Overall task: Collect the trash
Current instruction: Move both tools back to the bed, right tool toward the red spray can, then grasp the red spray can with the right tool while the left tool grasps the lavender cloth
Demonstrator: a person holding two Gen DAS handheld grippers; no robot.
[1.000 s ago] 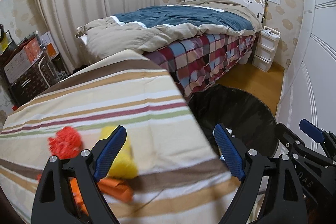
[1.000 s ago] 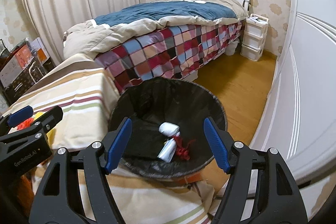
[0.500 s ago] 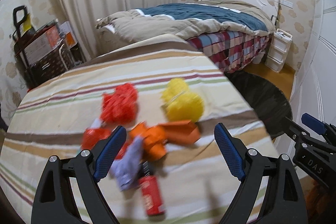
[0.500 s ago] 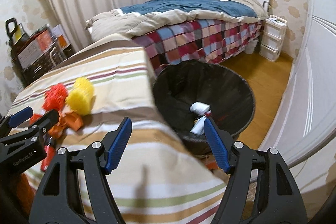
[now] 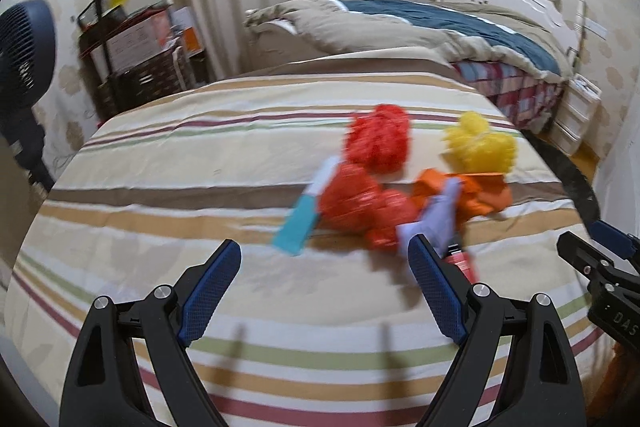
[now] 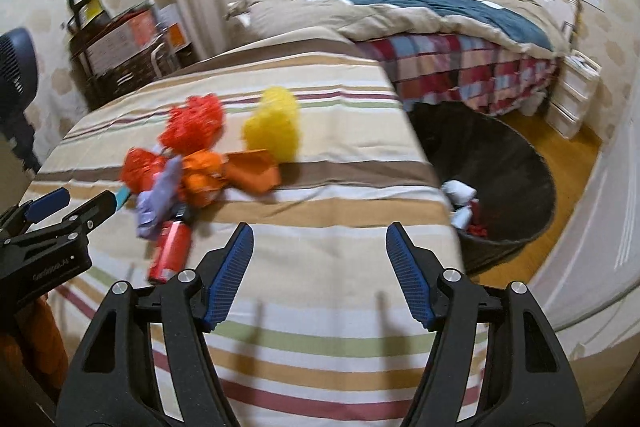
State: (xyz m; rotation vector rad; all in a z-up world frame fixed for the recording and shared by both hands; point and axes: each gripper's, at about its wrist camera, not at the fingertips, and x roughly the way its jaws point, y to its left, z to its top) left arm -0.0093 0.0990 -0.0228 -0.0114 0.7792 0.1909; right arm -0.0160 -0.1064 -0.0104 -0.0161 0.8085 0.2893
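Room: bedroom with a made bed (image 5: 440, 27) at the back and a table (image 5: 200, 187) under a striped cloth in front.
Trash pile: red pompom (image 5: 378, 143), yellow pompom (image 5: 480, 145), crumpled red wrapper (image 5: 352, 201), orange paper (image 5: 486, 193), lilac scrap (image 5: 438, 215), teal strip (image 5: 298, 225) and red can (image 6: 170, 249), bunched together on the table.
Bin: black bin (image 6: 516, 163) on the floor off the table's right edge, a few white and red scraps already inside.
Left gripper: left gripper (image 5: 324, 291) wide apart with nothing between the fingers, hovering above the cloth.
Right gripper: right gripper (image 6: 320, 273) also empty; its jaws have just been closing a little, with only bare cloth between them.
Key relation: the pile lies ahead and slightly right of the left fingers, ahead and well left of the right fingers; the left hand appears nearer.
Long axes: the teal strip and the can both run roughly toward the grippers, slanting a little.
Likely step: reaching for the next piece, probably the teal strip or wrapper with the left.
Blur: edges of the trash are smeared, so the exact overlaps cannot be told.
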